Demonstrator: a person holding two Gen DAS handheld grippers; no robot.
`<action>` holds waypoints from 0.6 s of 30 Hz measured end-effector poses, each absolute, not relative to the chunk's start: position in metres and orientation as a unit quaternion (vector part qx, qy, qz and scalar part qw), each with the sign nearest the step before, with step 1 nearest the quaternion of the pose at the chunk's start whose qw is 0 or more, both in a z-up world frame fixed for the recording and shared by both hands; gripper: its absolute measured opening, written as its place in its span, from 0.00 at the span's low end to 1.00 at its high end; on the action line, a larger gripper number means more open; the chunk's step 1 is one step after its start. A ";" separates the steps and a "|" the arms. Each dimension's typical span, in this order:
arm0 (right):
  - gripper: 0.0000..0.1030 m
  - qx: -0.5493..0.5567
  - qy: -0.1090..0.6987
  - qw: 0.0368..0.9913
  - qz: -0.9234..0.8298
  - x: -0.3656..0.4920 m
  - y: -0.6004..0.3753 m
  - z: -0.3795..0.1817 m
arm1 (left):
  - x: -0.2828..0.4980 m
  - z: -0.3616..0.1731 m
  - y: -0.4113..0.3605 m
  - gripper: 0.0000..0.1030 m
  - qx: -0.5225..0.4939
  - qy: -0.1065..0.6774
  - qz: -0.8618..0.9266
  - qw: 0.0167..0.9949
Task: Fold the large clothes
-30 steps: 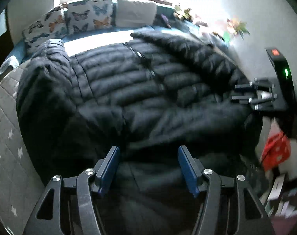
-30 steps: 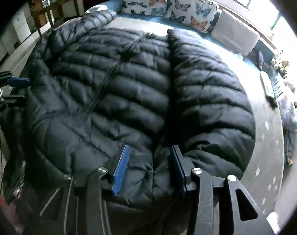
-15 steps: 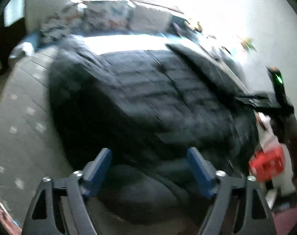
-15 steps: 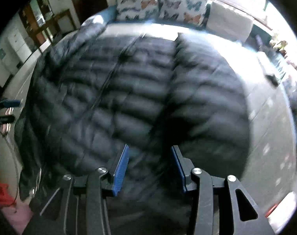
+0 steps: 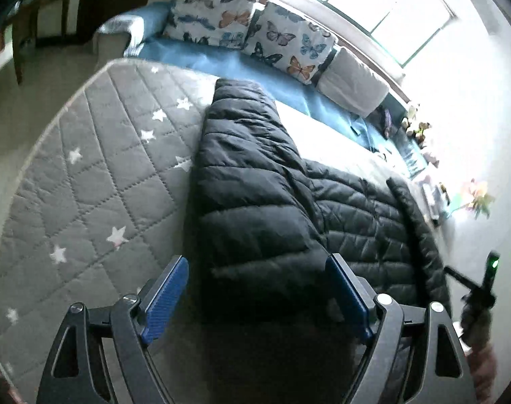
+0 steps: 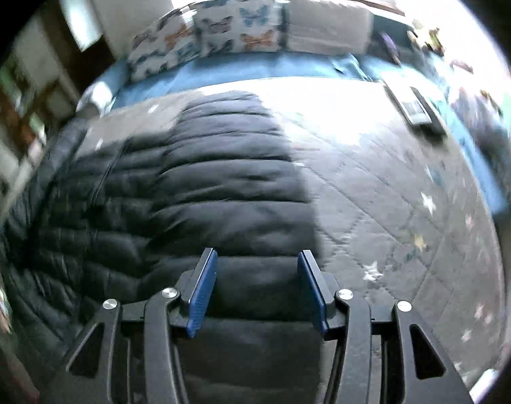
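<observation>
Left hand-held gripper (image 5: pixel 255 289): jaws standing wide apart, blue pads hovering over the near edge of the jacket, nothing pinched between them.
Right hand-held gripper (image 6: pixel 257 284): jaws opening, pads sitting either side of the jacket's near edge without pressing on it.
Black puffer jacket (image 5: pixel 255 208): lying on the mattress, its sleeves lying folded inward over the body; one sleeve is stretching up toward the pillows in the left wrist view.
Grey quilted mattress (image 5: pixel 97 181): carrying the jacket, white stars showing on bare fabric to either side of it.
Butterfly pillows (image 5: pixel 255 30): leaning in a row at the far end, a plain pale cushion (image 5: pixel 353 84) sitting just beside them.
Window (image 5: pixel 390 6): glowing bright behind the pillows.
Other gripper in left wrist view: right one showing at the frame's right edge with a green light (image 5: pixel 493 263) glowing.
Right wrist view: blurring heavily, fine detail being unreadable.
</observation>
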State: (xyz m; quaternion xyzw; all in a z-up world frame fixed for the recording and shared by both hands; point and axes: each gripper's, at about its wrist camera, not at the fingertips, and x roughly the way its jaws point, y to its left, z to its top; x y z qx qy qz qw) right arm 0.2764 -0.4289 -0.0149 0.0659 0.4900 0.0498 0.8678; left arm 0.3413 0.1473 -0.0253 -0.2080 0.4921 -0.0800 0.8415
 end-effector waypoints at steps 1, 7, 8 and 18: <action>0.53 0.087 0.492 0.865 0.050 0.278 -0.441 -0.019 | 0.350 -0.035 0.154 0.87 -0.220 0.498 -0.075 0.835; 0.53 0.228 0.498 0.831 0.101 0.280 -0.488 -0.051 | 0.382 -0.077 0.186 0.87 -0.328 0.491 -0.080 0.803; 0.53 0.247 0.496 0.824 0.118 0.283 -0.491 -0.057 | 0.386 -0.082 0.190 0.87 -0.344 0.488 -0.085 0.798; 0.53 0.303 0.485 0.797 0.193 0.325 -0.479 -0.067 | 0.415 -0.095 0.169 0.27 -0.301 0.491 -0.107 0.811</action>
